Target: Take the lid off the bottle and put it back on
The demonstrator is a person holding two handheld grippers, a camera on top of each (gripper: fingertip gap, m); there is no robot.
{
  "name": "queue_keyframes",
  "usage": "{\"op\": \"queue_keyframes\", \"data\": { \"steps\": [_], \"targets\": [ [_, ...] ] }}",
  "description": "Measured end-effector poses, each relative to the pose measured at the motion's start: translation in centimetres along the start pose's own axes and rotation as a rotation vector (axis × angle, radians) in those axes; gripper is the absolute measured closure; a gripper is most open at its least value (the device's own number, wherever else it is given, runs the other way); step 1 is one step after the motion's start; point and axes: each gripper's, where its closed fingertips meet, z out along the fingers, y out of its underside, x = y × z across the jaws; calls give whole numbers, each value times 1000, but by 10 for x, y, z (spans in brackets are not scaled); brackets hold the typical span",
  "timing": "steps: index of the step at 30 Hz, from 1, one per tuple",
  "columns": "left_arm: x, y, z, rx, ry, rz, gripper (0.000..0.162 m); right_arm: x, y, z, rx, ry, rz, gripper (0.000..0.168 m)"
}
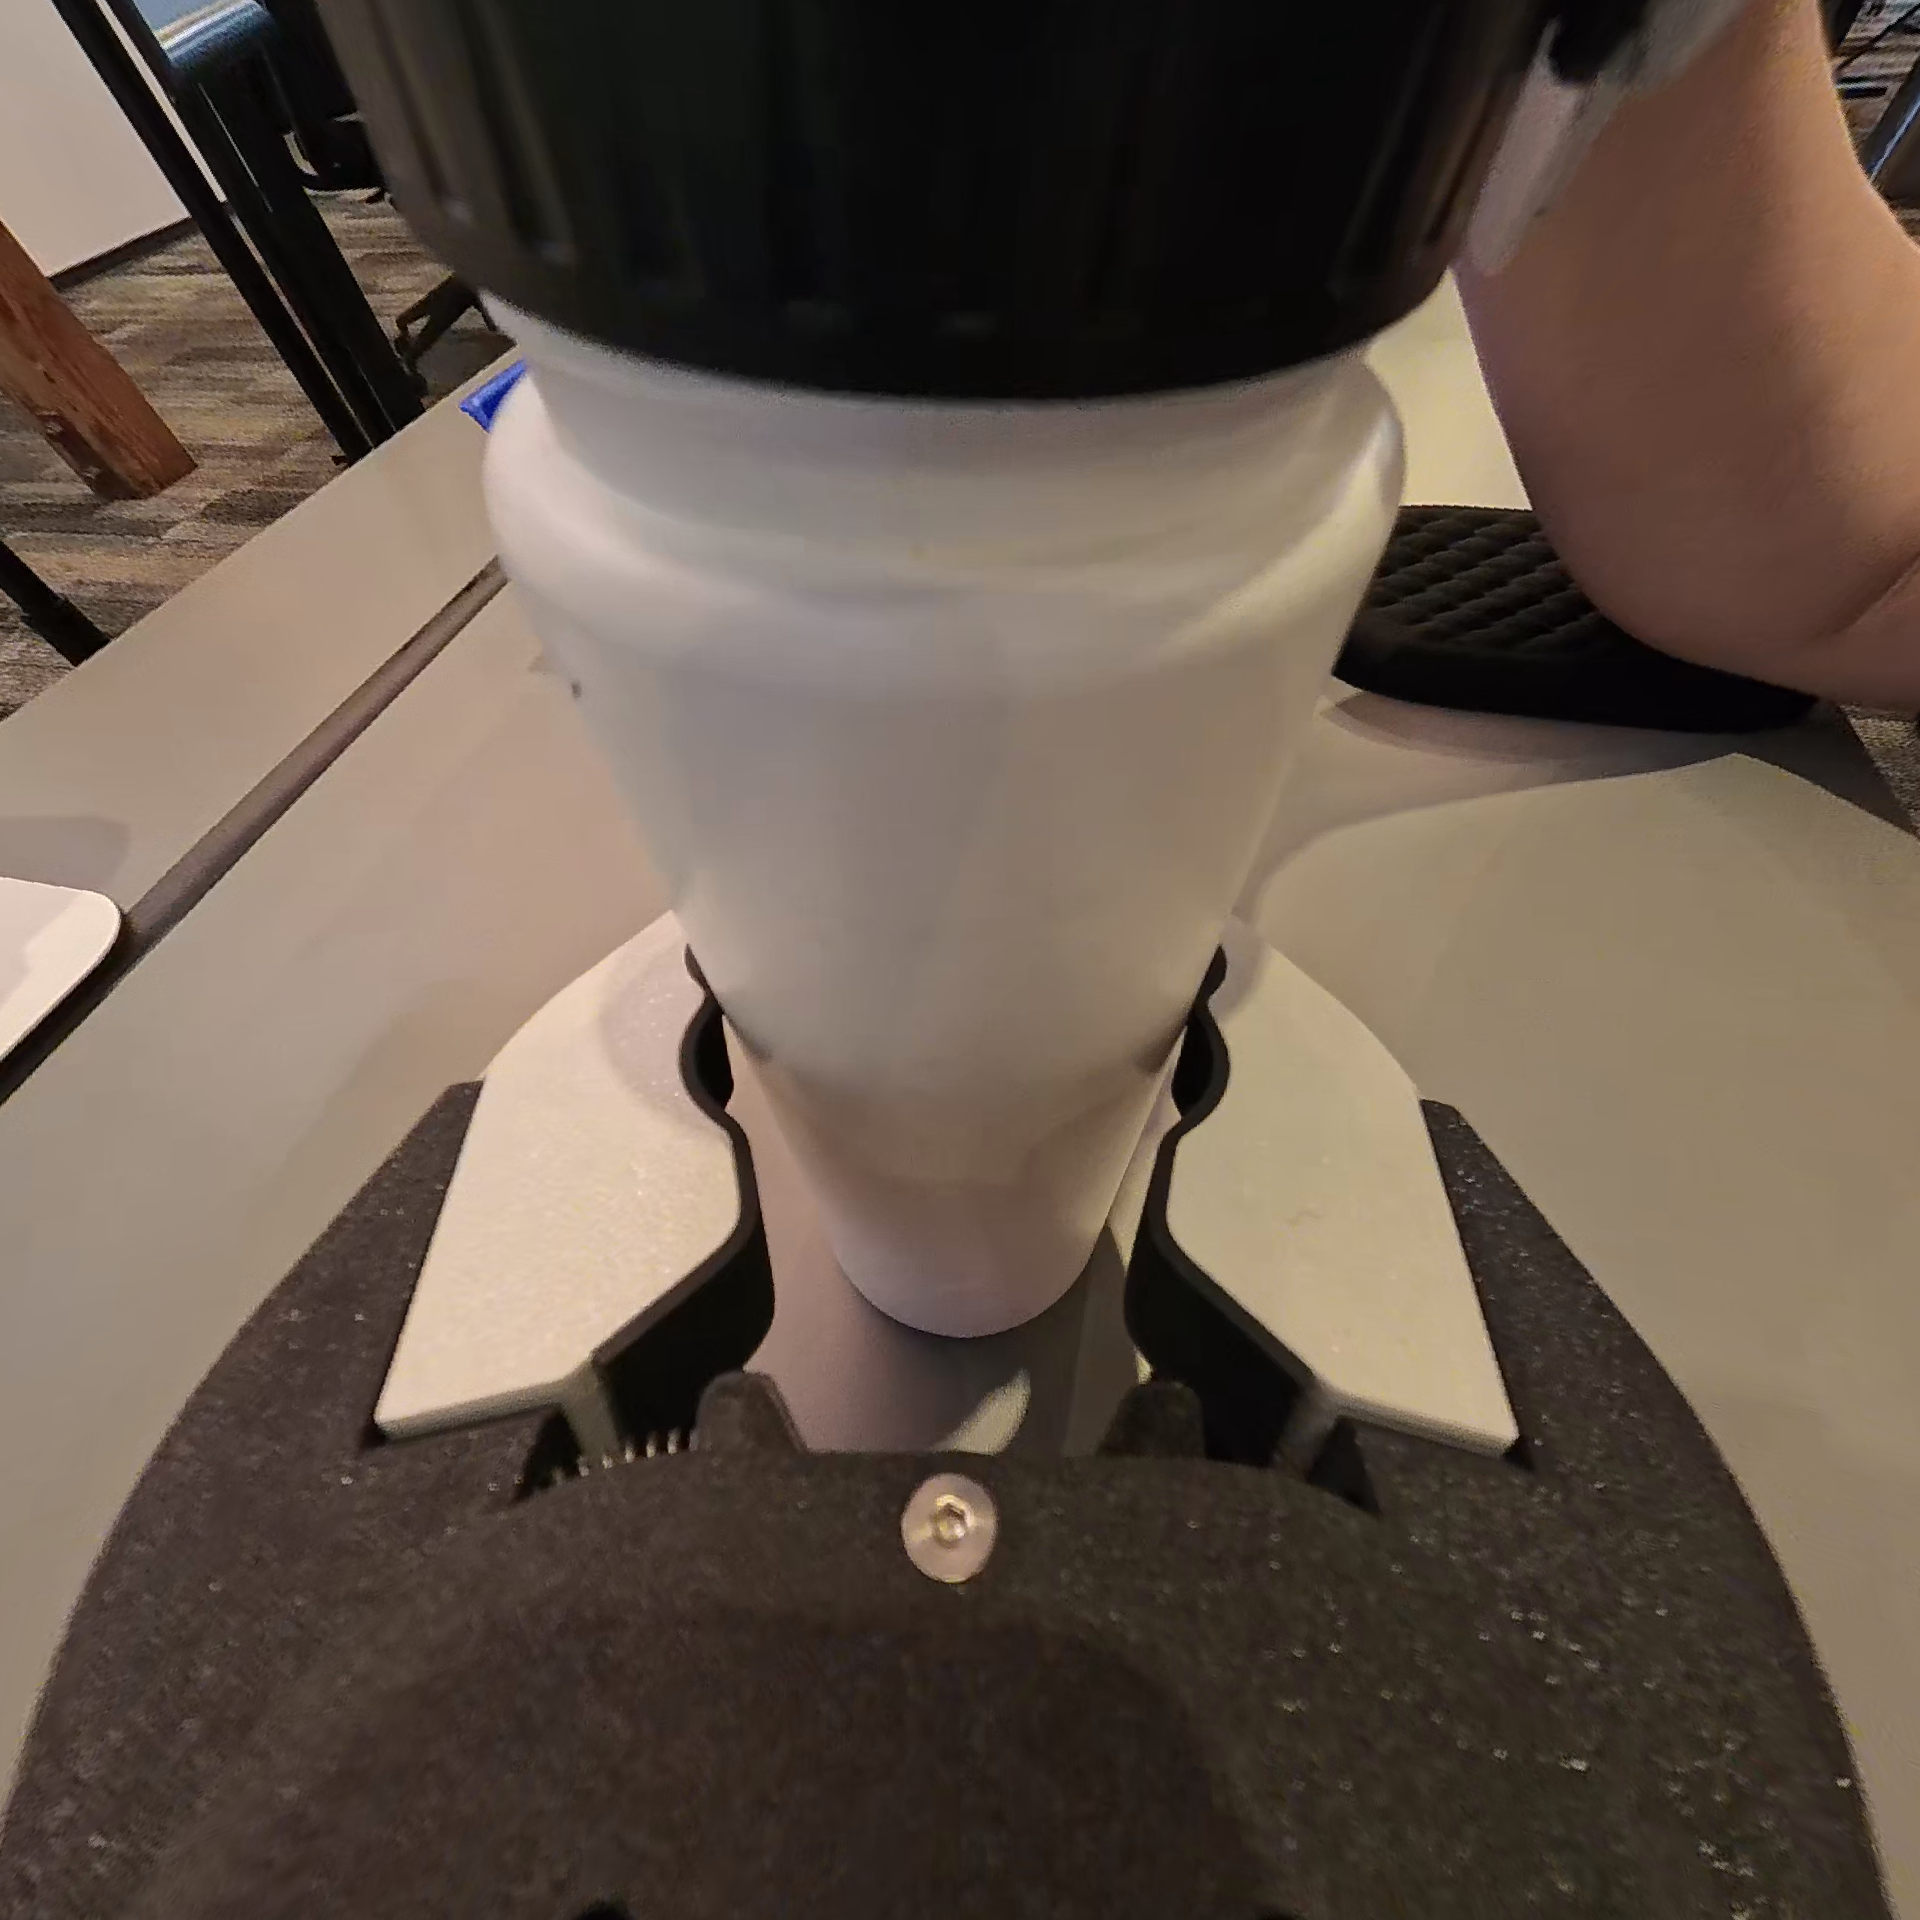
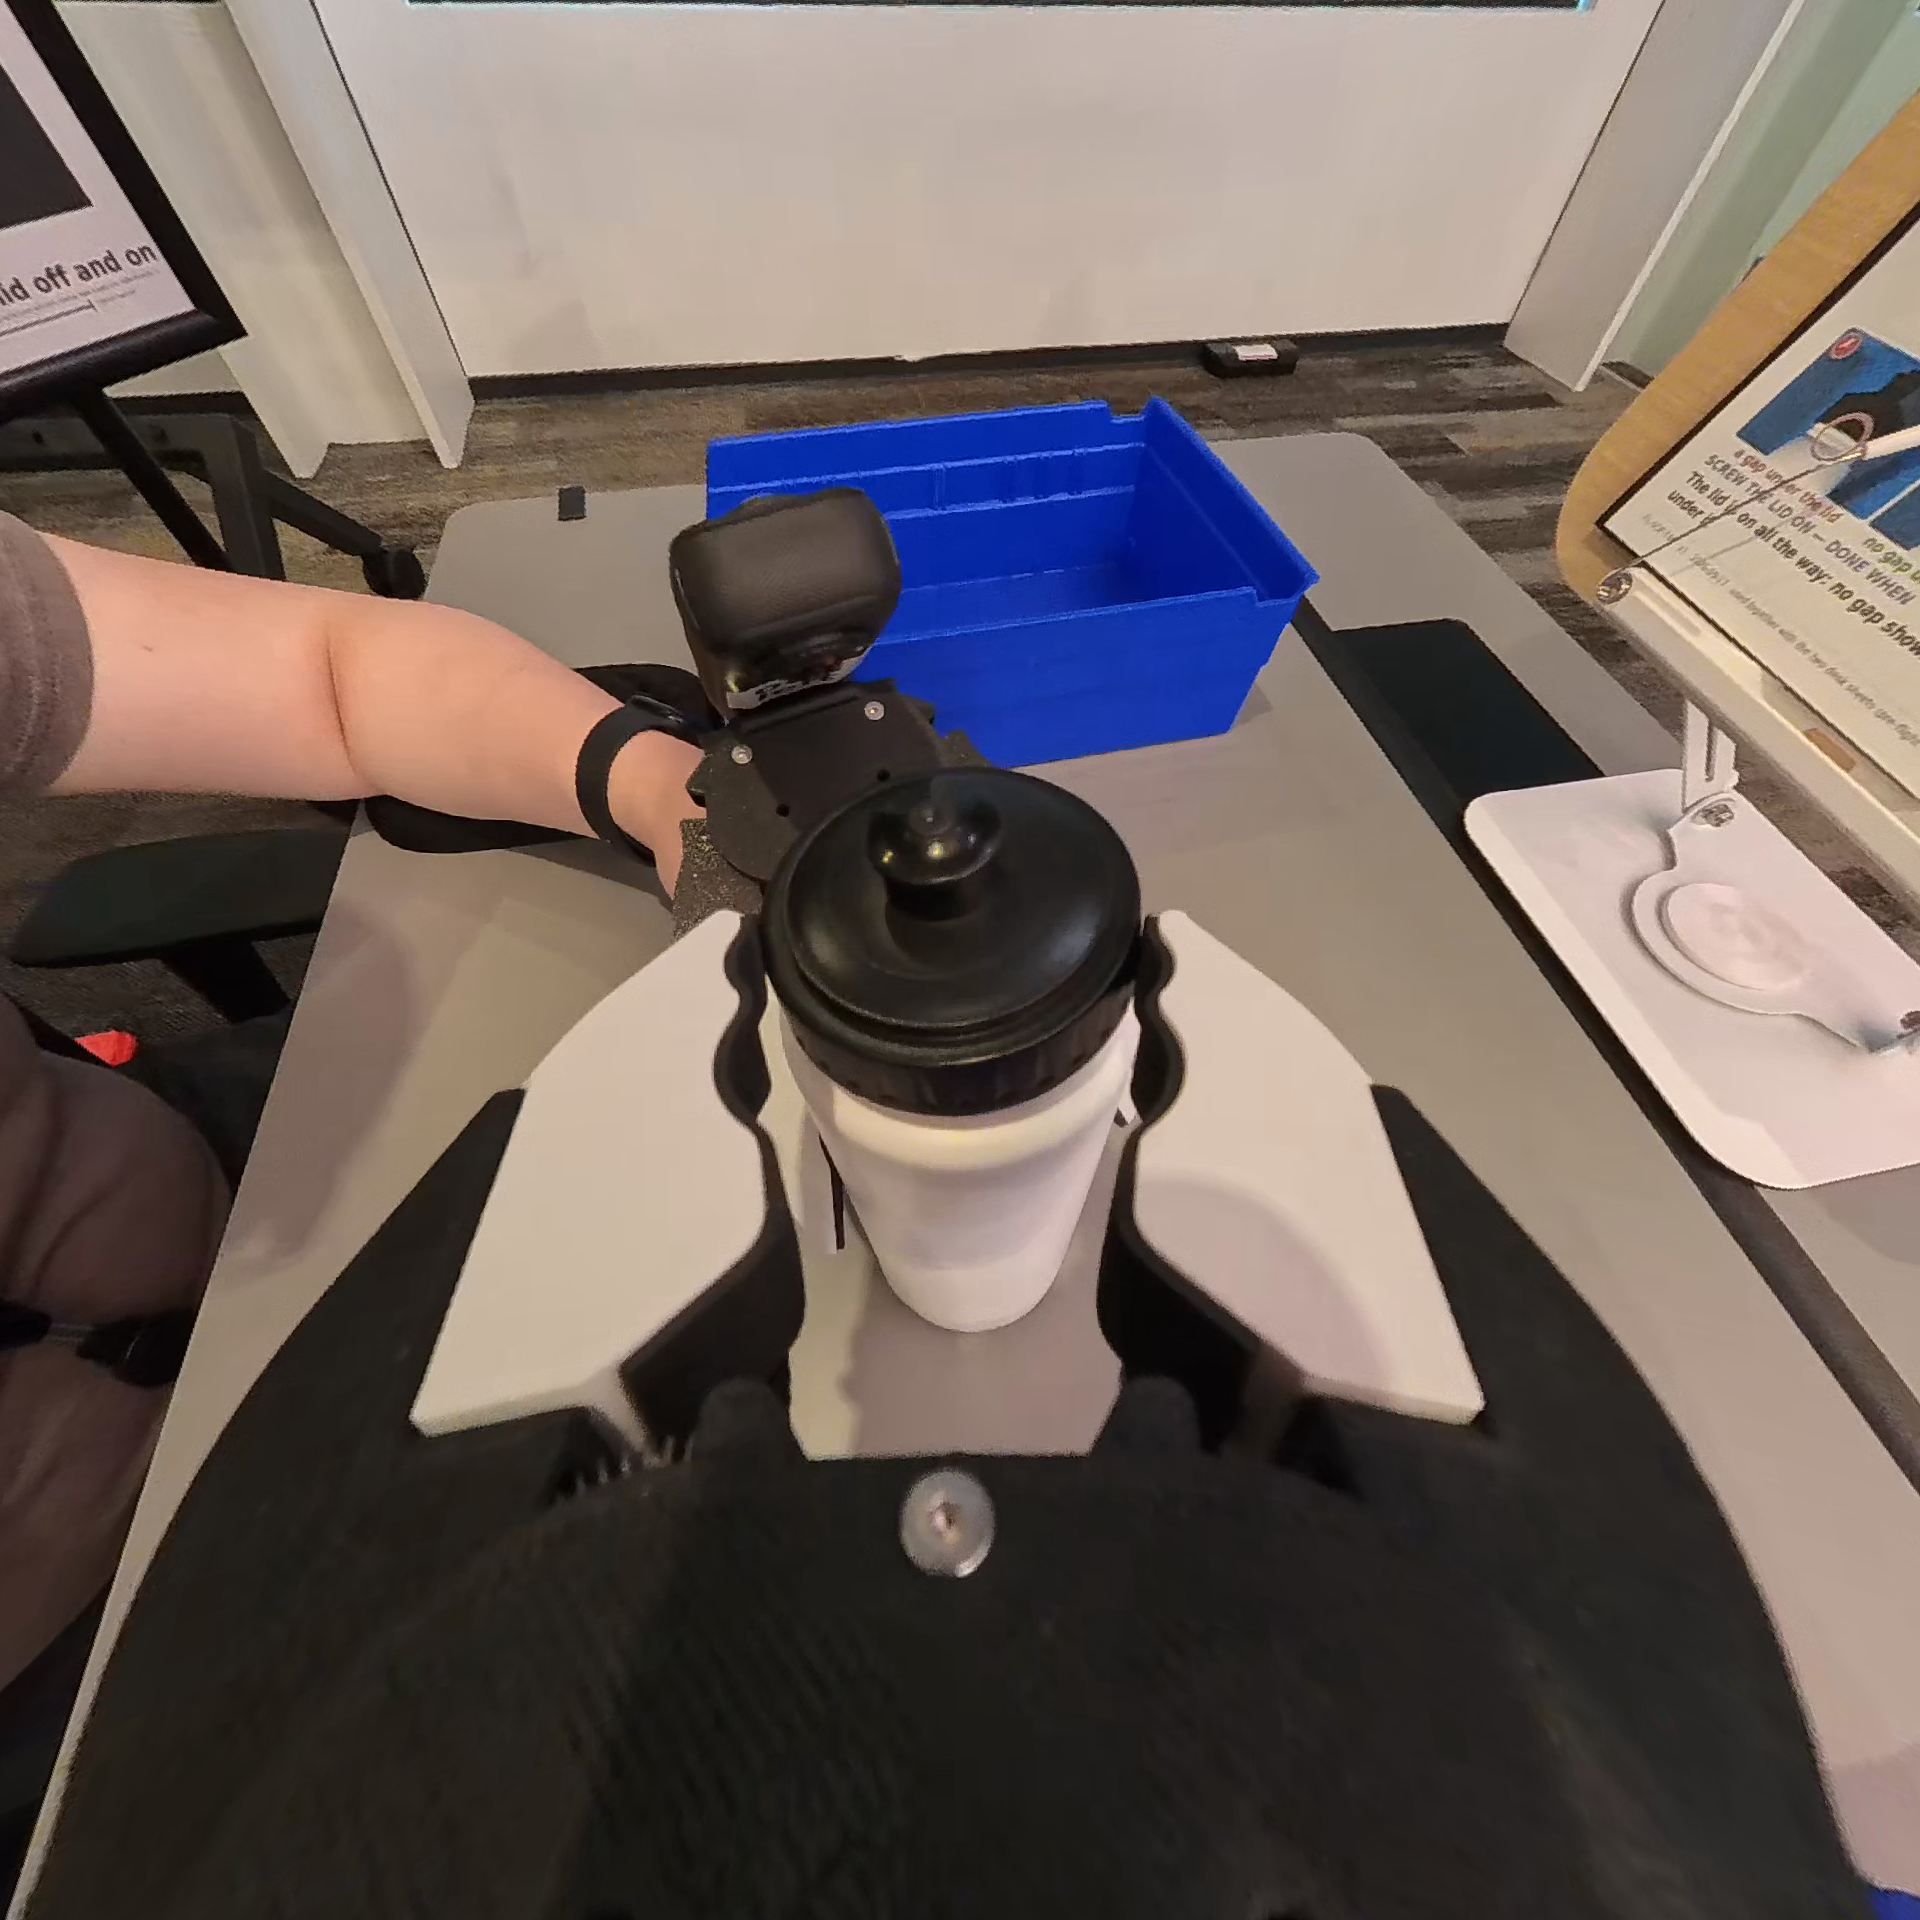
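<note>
A white bottle (image 1: 935, 748) with a black ribbed lid (image 1: 935, 177) stands over the grey table (image 1: 312, 935). My left gripper (image 1: 956, 997) is shut on the bottle's lower body, with its grey fingers (image 1: 582, 1195) pressed against both sides. In the right wrist view the lid (image 2: 951, 935), with a spout on top, sits on the bottle (image 2: 966, 1174). My right gripper (image 2: 948, 966) is shut on the lid, one pad against each side. The left gripper (image 2: 810, 748) shows behind the bottle, held in a person's hand.
An open blue bin (image 2: 1039, 582) stands at the table's far side. A white stand (image 2: 1714, 987) holding an instruction board is at the right. A sign on an easel (image 2: 94, 239) is at the far left. A forearm rests on a black mesh pad (image 1: 1486, 603).
</note>
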Motion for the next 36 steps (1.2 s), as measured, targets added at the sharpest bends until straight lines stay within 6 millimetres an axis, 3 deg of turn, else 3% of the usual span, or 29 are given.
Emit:
{"op": "queue_keyframes", "data": {
  "steps": [11, 27, 33, 36],
  "targets": [
    [-4, 1, 0, 3, -19, -46, 77, 7, 0, 4, 40, 6, 57, 98],
    [-36, 6, -8, 2, -351, -157, 77, 28, -7, 20, 126, 331, 133, 98],
    [-34, 5, -7, 13, -288, -141, 77, 25, -3, 21, 63, 279, 41, 96],
    [-28, 3, -4, 22, -197, -111, 77, 24, -10, 5, 88, 203, -10, 87]
  ]
}}
